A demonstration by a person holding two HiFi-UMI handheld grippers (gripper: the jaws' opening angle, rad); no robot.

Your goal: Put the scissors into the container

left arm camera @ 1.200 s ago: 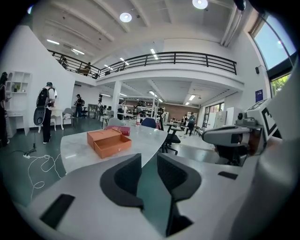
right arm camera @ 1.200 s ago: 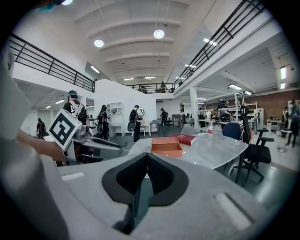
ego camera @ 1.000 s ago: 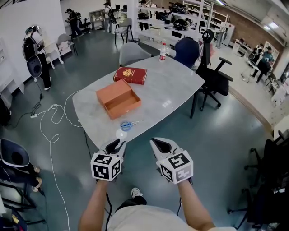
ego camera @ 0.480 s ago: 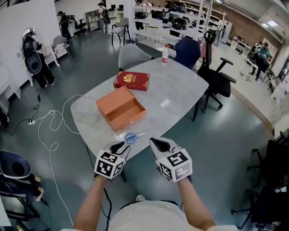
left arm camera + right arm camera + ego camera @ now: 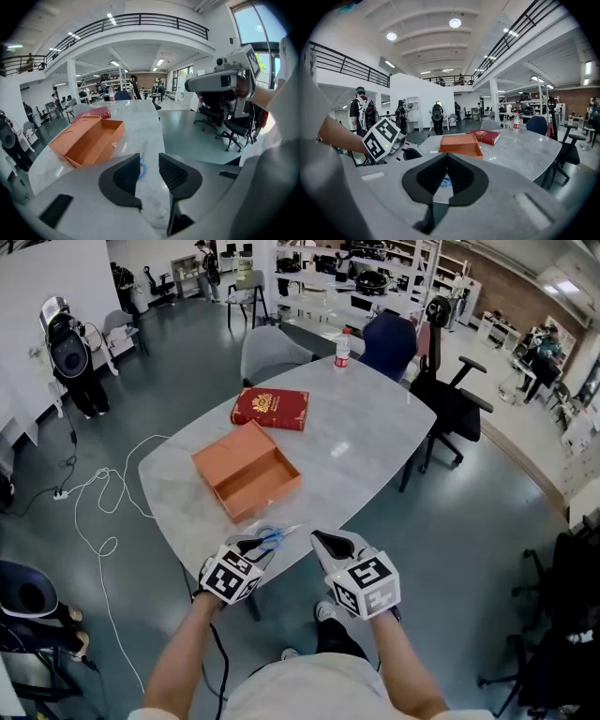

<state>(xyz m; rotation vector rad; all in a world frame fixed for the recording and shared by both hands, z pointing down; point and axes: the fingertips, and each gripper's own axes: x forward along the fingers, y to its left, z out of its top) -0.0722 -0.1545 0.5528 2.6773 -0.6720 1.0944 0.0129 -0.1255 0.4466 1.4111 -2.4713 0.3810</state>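
Scissors [image 5: 273, 537] with blue handles lie at the near edge of the grey table [image 5: 375, 437], near the open orange container [image 5: 247, 472], with the left gripper [image 5: 251, 543] just beside them, jaws slightly apart and empty, and the right gripper [image 5: 324, 541] closed on nothing.

Bright ceiling lamps [image 5: 455, 22]; sharp focus; fisheye warp, dark corners.

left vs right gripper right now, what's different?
The left gripper has its jaws apart; the right gripper has them together. The left gripper is over the near edge of the table, with the blue handles of the scissors just past its jaws; the right gripper sits off to their side. Both hold nothing.
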